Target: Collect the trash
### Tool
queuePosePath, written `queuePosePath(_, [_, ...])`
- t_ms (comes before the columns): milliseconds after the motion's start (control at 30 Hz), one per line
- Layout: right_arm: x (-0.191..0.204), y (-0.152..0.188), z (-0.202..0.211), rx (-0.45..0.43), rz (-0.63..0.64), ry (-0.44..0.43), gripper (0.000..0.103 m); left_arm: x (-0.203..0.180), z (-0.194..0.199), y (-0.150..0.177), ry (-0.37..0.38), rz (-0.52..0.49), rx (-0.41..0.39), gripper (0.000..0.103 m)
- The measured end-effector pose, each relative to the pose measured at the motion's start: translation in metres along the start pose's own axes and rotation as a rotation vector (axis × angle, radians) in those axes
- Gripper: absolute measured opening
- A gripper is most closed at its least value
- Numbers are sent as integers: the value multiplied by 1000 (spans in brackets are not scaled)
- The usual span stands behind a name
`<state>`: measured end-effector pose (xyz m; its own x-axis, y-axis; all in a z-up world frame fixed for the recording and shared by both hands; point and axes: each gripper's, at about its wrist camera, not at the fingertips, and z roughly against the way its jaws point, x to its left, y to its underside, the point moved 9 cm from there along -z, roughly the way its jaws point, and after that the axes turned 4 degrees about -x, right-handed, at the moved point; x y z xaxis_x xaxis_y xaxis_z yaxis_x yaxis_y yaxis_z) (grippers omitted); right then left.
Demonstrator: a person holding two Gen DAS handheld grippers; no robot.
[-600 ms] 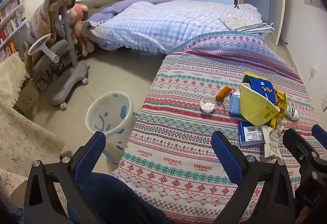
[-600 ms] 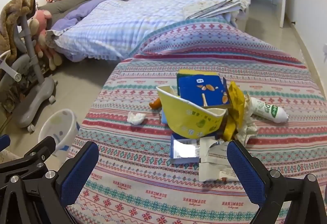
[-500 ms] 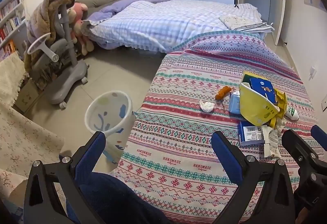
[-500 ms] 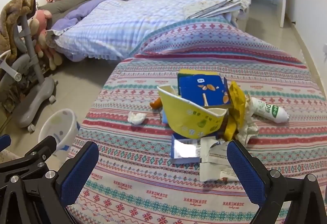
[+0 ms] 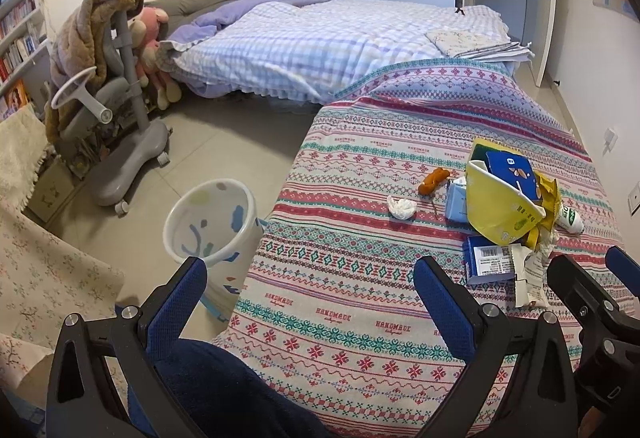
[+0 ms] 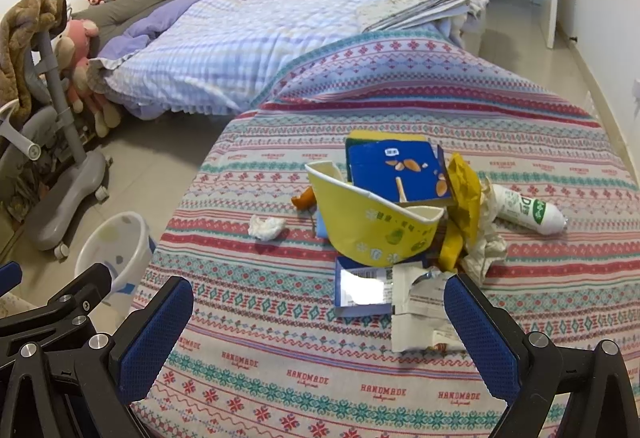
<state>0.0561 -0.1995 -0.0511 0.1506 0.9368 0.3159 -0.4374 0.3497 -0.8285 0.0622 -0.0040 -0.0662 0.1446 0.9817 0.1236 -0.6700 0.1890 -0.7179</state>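
Note:
A heap of trash lies on the patterned cloth (image 6: 280,370): a squashed yellow paper bowl (image 6: 372,230), a blue snack box (image 6: 396,170), a yellow wrapper (image 6: 464,190), a white bottle with a green label (image 6: 528,208), a small blue-and-white box (image 6: 360,292) and a torn white wrapper (image 6: 420,318). To the left of the heap are a crumpled white tissue (image 6: 266,227) and an orange scrap (image 6: 303,198). My right gripper (image 6: 320,294) is open just short of the heap. My left gripper (image 5: 310,278) is open over the cloth's near-left edge, with the white spotted bin (image 5: 212,226) on the floor beside it.
A grey wheeled chair (image 5: 120,142) draped with a brown blanket stands on the floor at left, with plush toys (image 5: 152,46) behind it. A bed with a checked quilt (image 5: 320,50) lies beyond the cloth. Dark blue fabric (image 5: 224,390) shows under my left gripper.

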Motion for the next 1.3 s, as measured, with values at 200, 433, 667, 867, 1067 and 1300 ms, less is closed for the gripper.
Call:
queuePosePath(200, [-2,0,0,4,-1,-4,103,-1,2,-1,3,-3,-6,103])
queuePosePath(433, [-3,0,-1,5,0,-3,103,-6,1,0,4,-15,-2,103])
queuePosePath(667, [-6,1,-2,9,-3,-3,103,-8,0,0,0,-28,8,103])
queuePosePath(867, [-8,1,-4,16,-3,-5,103,-7,0,1,9,-10,9,103])
queuePosePath(1067, [-13,-1,-3,14,-3,-1,103,-12,-1,-3,11,-23,23,103])
queuePosePath(1300, [-28,-3,-4,18,-13,13,103,-28,-8,-5,41,-42,52,103])
